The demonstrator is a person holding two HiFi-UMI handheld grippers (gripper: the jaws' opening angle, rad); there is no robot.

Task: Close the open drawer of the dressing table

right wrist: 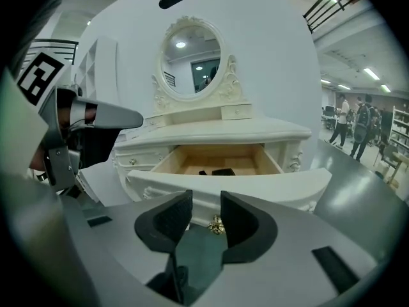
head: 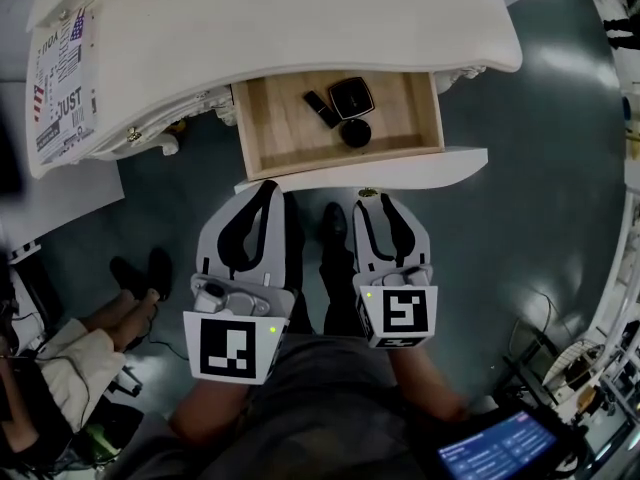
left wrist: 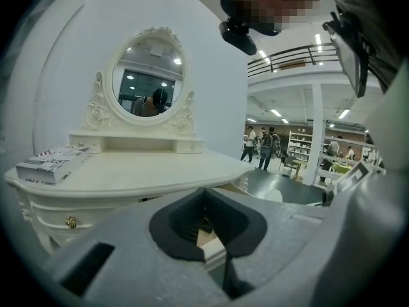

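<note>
Open drawer: a pale wooden box with a curved cream front, pulled out from the cream bench and holding 3 small black items. Left gripper: fingers pressed together, empty. Right gripper: fingers wide apart, the drawer's brass knob showing between them.

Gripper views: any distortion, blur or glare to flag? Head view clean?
Left gripper view: fisheye bowing, dark corners, mirror sharp. Right gripper view: same bowing, open drawer crisp, near jaws slightly soft. Head view: even light, mild sheen on the floor.
</note>
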